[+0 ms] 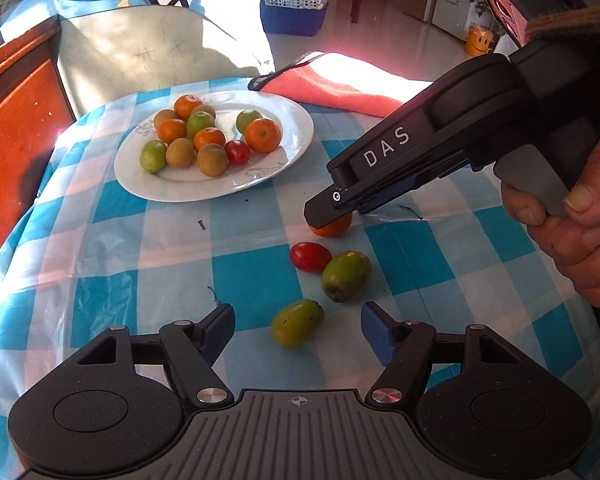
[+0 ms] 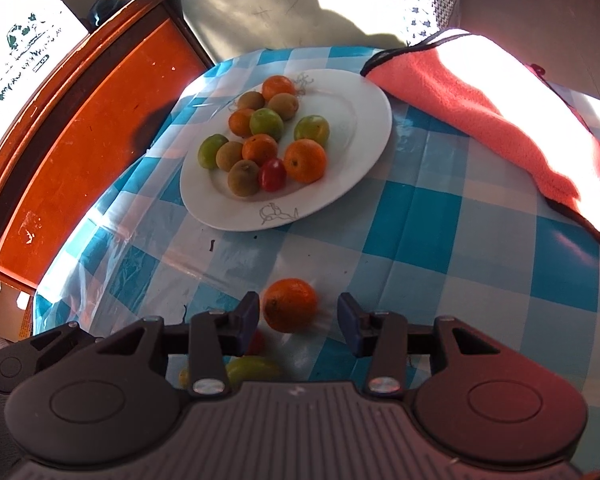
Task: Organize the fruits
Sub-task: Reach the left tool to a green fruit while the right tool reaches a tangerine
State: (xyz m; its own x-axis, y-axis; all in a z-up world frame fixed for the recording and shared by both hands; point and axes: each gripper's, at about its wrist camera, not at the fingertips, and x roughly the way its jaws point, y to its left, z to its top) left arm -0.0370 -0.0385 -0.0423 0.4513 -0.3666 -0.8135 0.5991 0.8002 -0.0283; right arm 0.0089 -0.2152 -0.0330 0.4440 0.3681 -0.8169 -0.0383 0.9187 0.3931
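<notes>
A white plate (image 1: 296,128) holds several oranges, green and brown fruits and a red tomato; it also shows in the right wrist view (image 2: 364,120). On the checked cloth lie a loose orange (image 2: 290,305), a red tomato (image 1: 310,256) and two green fruits (image 1: 346,276) (image 1: 297,322). My right gripper (image 2: 298,316) is open, its fingers either side of the loose orange, a gap on each side. In the left wrist view the right gripper (image 1: 332,212) sits over that orange (image 1: 332,228). My left gripper (image 1: 298,330) is open and empty, just behind the nearer green fruit.
A folded pink cloth (image 1: 332,84) lies at the table's far right, touching the plate's rim. An orange wooden panel (image 1: 16,128) stands left of the table. Baskets (image 1: 294,4) sit on the floor beyond.
</notes>
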